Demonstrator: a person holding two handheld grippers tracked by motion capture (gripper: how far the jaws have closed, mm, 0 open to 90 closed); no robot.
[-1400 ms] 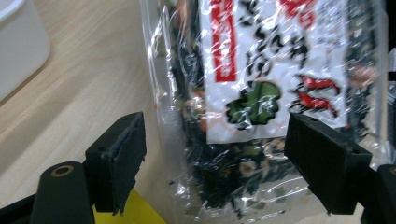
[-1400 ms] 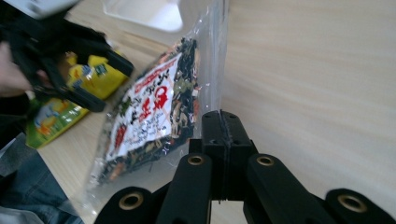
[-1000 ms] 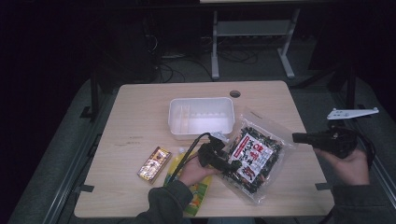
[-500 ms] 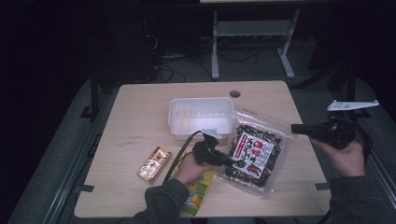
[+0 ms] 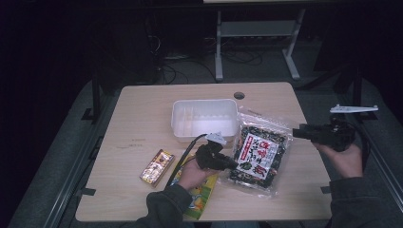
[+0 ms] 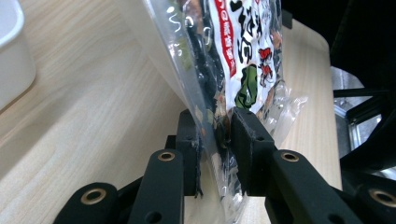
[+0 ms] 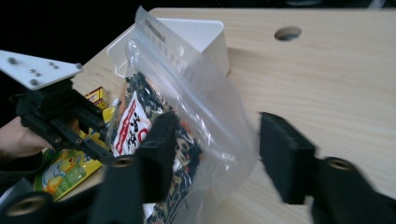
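Dim lab or workshop space – light wooden table [image 5: 142, 123] with cable hole [image 5: 239, 95], floor cables [image 5: 176, 71], metal stand [image 5: 256, 33]

Snack bag [image 5: 259, 153] right of tub [image 5: 204, 118], bar [image 5: 156, 166] left

Clear snack bag [image 5: 259, 153] carries a white label with red East Asian characters, too small to read in the high view. Left gripper view shows the same label [image 6: 243, 42] close: white characters on a red band, red and black print on white, a green cartoon figure; no character clearly readable. Small packet [image 5: 157, 166] and yellow-green packet [image 5: 202, 192] have print, illegible. No numbers or brands readable.
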